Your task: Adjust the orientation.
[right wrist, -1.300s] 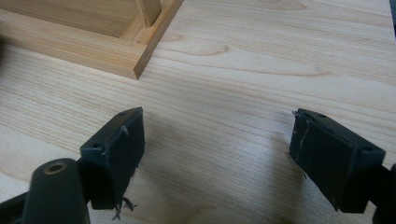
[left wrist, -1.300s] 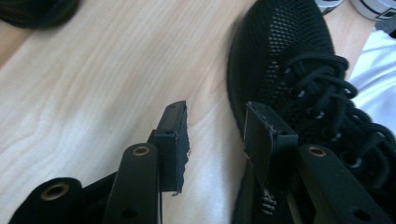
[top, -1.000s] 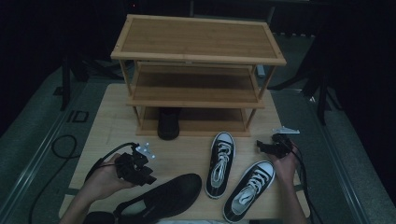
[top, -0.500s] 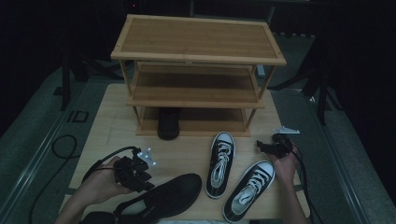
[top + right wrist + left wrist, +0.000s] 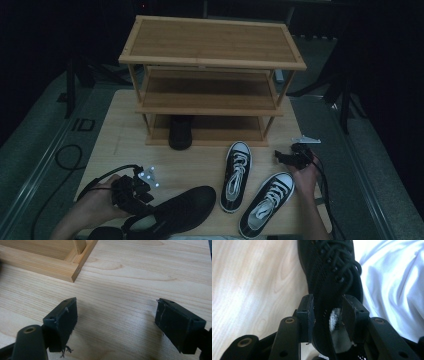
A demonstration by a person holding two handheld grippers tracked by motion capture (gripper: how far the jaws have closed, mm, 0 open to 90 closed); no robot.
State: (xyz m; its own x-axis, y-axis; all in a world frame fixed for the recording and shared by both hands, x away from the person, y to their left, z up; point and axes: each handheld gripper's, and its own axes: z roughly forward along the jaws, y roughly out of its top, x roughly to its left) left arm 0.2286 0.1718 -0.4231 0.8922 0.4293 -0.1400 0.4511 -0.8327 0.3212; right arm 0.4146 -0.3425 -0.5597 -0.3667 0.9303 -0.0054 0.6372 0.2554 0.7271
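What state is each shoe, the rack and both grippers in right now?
Black shoe: on table, collar between left gripper fingers.
Second black shoe: on rack's bottom shelf.
Two sneakers: flat on table, untouched.
Rack: upright, upper shelves bare.
Right gripper: open over table.

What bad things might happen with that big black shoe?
The left gripper has only the thin side wall by the opening of the black shoe between its jaws, so the shoe might slip or sag when lifted. Another black shoe already sits in the rack's bottom shelf, so this one might bump it. The two black-and-white sneakers lie close by and might get knocked.
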